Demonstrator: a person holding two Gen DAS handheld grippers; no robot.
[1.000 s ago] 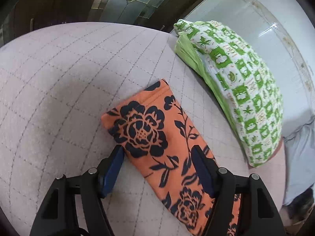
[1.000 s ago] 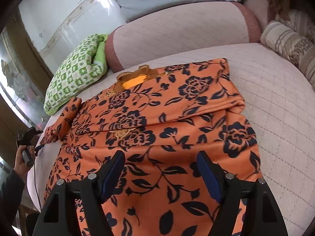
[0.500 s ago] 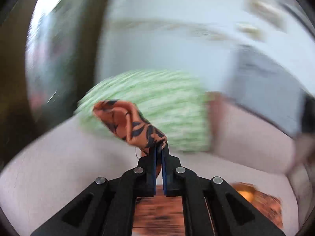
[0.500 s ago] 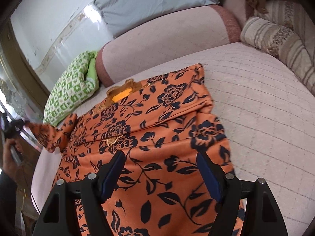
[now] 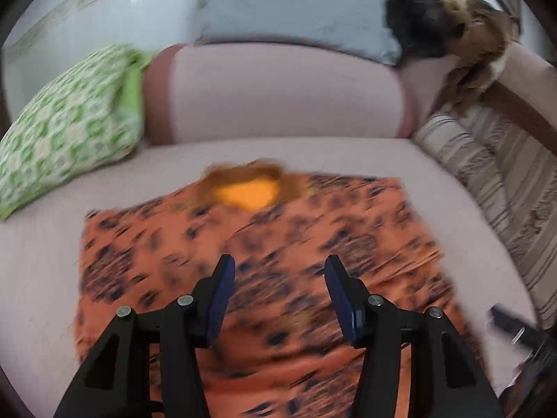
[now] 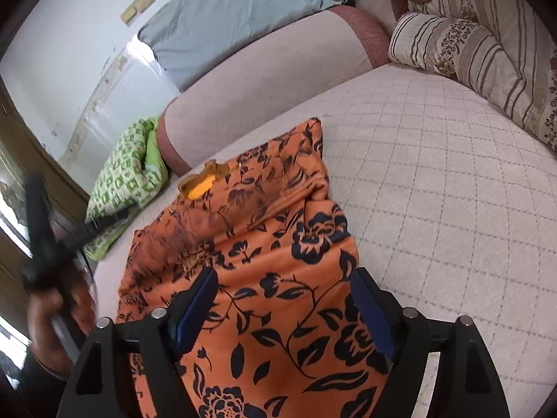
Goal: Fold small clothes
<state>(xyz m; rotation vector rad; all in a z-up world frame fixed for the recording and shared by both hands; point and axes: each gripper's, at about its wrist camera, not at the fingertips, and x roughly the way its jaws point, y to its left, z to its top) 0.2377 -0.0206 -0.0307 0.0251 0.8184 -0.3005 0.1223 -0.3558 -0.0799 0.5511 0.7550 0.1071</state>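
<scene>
An orange garment with a black flower print (image 5: pixel 264 254) lies flat on the pink quilted bed (image 5: pixel 38 264), collar at the far end. Both its sleeves lie folded in over the body. My left gripper (image 5: pixel 278 271) is open and empty just above the garment's middle; its view is blurred by motion. My right gripper (image 6: pixel 283 285) is open and empty over the garment (image 6: pixel 278 278) near its lower part. The left gripper also shows blurred at the left edge of the right wrist view (image 6: pixel 52 244), held in a hand.
A green and white patterned pillow (image 5: pixel 66 122) lies at the far left. A pink bolster (image 5: pixel 278 94) and a grey pillow (image 5: pixel 296 10) are at the head. Striped cushions (image 6: pixel 487 55) line the right side. Bare quilt (image 6: pixel 452 191) lies right of the garment.
My left gripper lifted the left sleeve shut in its jaws, swung it over the body, and now stands open with the sleeve laid down. My right gripper shifted slightly over the garment.
</scene>
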